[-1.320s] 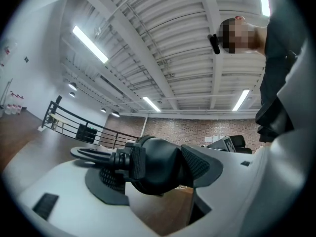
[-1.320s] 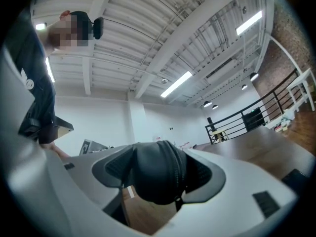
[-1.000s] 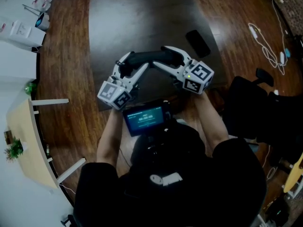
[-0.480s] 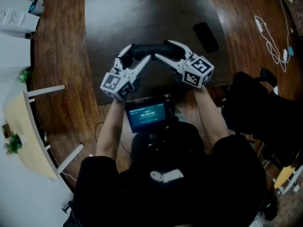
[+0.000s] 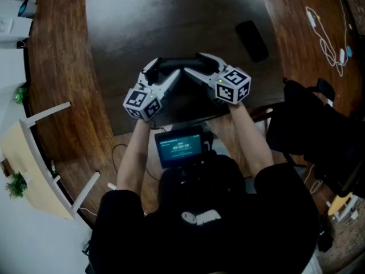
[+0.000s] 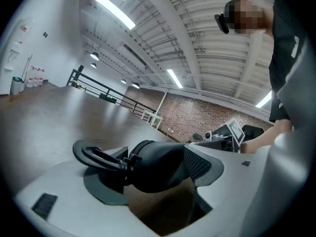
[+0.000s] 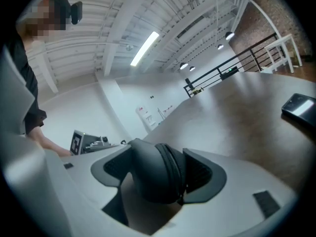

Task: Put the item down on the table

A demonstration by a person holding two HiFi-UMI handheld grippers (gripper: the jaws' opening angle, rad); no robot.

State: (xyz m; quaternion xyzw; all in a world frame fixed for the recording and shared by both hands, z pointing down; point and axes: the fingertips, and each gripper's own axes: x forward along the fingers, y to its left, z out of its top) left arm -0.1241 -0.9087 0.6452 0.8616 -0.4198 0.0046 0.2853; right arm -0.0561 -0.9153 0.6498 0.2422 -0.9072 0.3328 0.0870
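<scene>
The left claw (image 6: 150, 169) was set about as wide as it goes, pads on either side of the left end of the item (image 5: 181, 63). Its jaws had just been opening a little, with the item between them. A thin loop and clip stuck out past the claw's left pad, and the rounded dark body lay against its right pad. The item ran from this claw across to the right claw (image 7: 158, 174), which gripped the other end with both pads against the zipped shell. So the load hung between the two claws, above the near part of the worktop (image 5: 142, 21). No view showed whether its underside touched the surface.

To set it down well, both claws should probably come down together and level, so neither end tips or drags. The left grip looked the looser of the two, so I'd judge it best not to widen it further until the weight sits on the worktop. The loop on the left could catch on a pad as that claw lets go, so it should back straight off. A phone (image 5: 252, 40) lay well off to the right of the right claw and shouldn't get in the way.
</scene>
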